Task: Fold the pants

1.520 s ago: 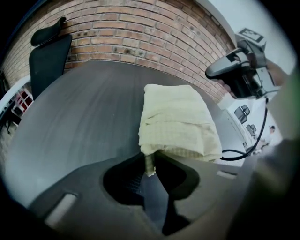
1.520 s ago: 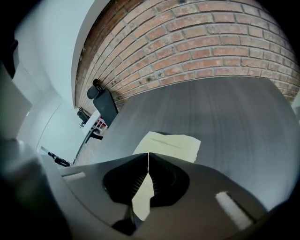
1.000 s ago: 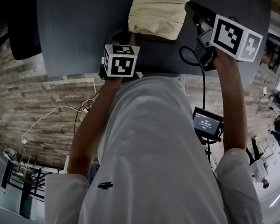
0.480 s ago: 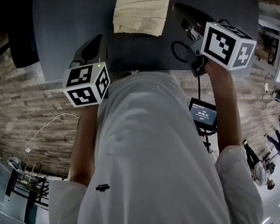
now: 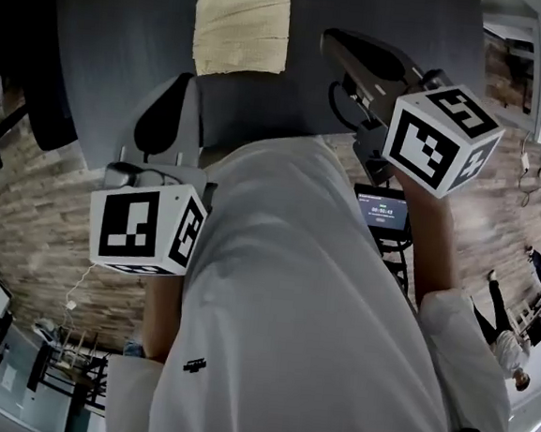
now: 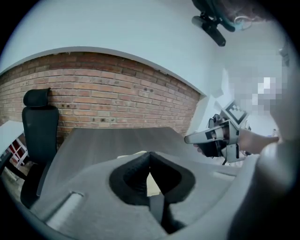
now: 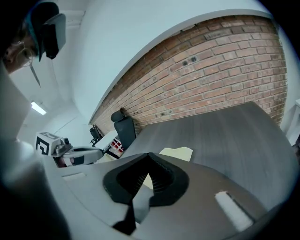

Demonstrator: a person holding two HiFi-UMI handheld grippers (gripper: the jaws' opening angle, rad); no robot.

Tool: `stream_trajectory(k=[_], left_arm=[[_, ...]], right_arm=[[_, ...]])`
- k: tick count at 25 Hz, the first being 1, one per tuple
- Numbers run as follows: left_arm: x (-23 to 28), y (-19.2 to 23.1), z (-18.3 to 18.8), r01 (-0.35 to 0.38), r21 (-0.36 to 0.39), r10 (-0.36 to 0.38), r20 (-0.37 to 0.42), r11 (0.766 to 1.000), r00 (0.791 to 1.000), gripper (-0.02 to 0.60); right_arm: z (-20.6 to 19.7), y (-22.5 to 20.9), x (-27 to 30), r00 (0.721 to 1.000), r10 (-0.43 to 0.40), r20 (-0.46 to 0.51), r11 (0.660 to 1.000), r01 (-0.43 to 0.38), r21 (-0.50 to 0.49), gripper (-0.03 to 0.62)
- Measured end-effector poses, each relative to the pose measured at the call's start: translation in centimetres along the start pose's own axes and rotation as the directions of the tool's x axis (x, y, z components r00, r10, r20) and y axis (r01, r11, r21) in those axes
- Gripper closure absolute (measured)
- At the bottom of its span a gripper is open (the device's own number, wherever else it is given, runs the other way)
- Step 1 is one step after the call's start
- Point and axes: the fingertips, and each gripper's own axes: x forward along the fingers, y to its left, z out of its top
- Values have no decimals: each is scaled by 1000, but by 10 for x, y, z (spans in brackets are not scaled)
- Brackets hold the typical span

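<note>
Cream, finely ribbed pants (image 5: 242, 22), folded into a soft rectangle, are laid on the matte dark-grey bench (image 5: 125, 47), long axis pointing away from the person. Relative to the pants, the left tongs (image 6: 149, 155) and right tongs (image 7: 148, 157) are held above and behind, both clenched and empty. The right is judged nearer.

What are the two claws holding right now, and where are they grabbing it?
Nothing. The left claw and the right claw are both shut and empty. The folded pants lie on the table, apart from both.
</note>
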Motion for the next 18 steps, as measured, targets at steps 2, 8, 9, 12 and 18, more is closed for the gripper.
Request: stream_trajectory(k=[2,8,9,12,18], left_arm=[[4,-18,2,23,26,-23,-7,999,1000,577],[11,-54,-8,90,60,-87,-49,994,995,577],[11,-58,-9,99,68,-95,-55,993,994,577],[12,-64,-12,121,93,-115,-65,988,991,577],[12,-56,-16,119,81,-115,-58,990,992,577]], right_arm=[[-4,6,-7,1000,4,-2,1000,-5,-29,588],[-14,28,-22,999,47,-17,998,-48,-37,588],[-14,29,-25,999,49,-16,998,-49,-39,588],[-14,33,-28,999,50,-10,998,-50,-45,588],[-13,38,-23,999,48,-13,997,-49,-62,588]])
